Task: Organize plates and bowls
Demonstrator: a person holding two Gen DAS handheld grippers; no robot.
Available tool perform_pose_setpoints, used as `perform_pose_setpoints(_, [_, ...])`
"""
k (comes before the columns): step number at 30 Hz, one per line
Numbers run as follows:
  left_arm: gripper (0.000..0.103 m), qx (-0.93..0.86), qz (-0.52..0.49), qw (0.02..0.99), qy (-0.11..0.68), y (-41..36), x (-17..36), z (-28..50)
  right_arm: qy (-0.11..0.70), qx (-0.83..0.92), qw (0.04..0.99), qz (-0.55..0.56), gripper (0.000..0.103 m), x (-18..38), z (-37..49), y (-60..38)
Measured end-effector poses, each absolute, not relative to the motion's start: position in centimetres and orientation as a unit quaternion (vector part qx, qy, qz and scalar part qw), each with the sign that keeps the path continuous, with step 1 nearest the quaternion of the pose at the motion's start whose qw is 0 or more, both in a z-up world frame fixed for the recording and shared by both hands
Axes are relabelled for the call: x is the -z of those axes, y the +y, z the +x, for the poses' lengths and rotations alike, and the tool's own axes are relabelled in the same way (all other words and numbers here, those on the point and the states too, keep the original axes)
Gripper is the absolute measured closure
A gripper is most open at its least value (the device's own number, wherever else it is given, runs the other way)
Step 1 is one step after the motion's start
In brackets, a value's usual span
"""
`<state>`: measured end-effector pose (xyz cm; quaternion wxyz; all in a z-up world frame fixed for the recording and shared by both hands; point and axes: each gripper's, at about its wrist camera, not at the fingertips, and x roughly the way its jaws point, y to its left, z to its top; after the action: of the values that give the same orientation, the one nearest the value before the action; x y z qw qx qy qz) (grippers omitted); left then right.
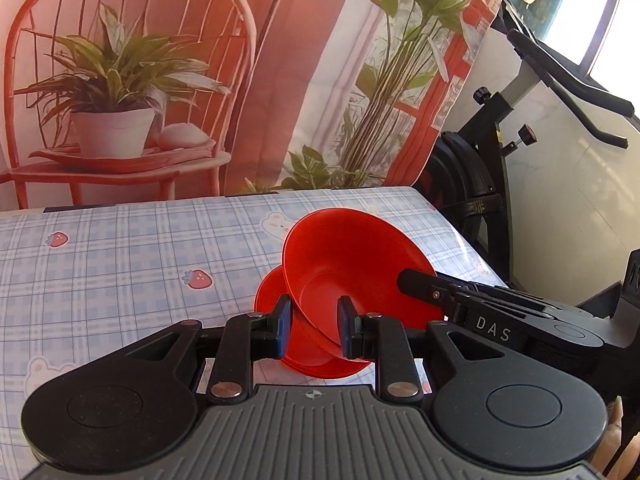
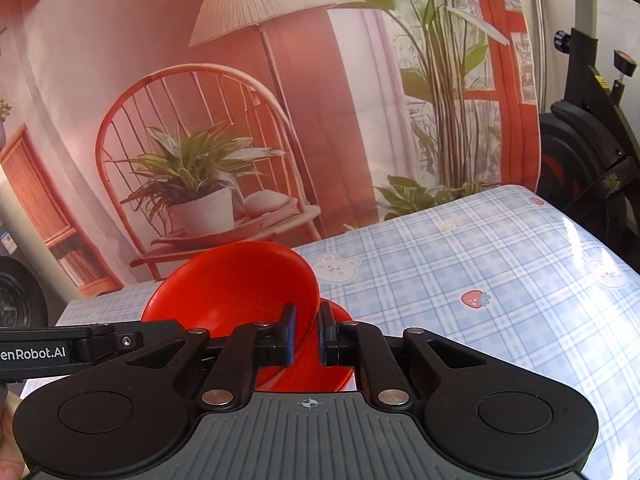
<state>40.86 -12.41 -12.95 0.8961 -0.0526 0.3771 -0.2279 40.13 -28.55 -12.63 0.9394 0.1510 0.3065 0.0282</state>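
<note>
Two hand-held grippers at work on a red bowl [image 1: 356,264] above a red plate [image 1: 280,304], over a desk [image 1: 120,248] covered in a blue checked cloth with strawberries and bears. The right hand-held gripper [image 2: 307,330] was closed on the bowl's rim, one finger inside the bowl and one outside, so that the bowl was carried by its edge and hung tilted above the plate. In the left wrist view the same tool entered from the right of the bowl as a dark arm. The left hand-held gripper [image 1: 313,326] stood with its jaws parted; the bowl's lower rim and the plate's edge lay between the fingers, and no contact with either finger could be confirmed. Its likely purpose, as a judgement, was to steady or receive the dishes while the bowl was set down.

The bowl's opening faced up and toward the left hand-held gripper, its base turned away toward the desk's far right corner; its axis was steeply tipped rather than upright. The plate lay directly beneath the bowl, near-flat, though whether it rested on the desk was not clear. Behind the desk hung a printed backdrop [image 2: 240,100], and right of the bowl stood an exercise bike [image 1: 500,152]
</note>
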Motion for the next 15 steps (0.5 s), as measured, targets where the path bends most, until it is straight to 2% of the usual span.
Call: perform_pose_setpoints(15, [0.078,0.216,0.0,0.885,0.413,-13.7,16.5,43.1,0.343,-0.032,0.927,0.149,0.094,15.6,43.1,-29.0])
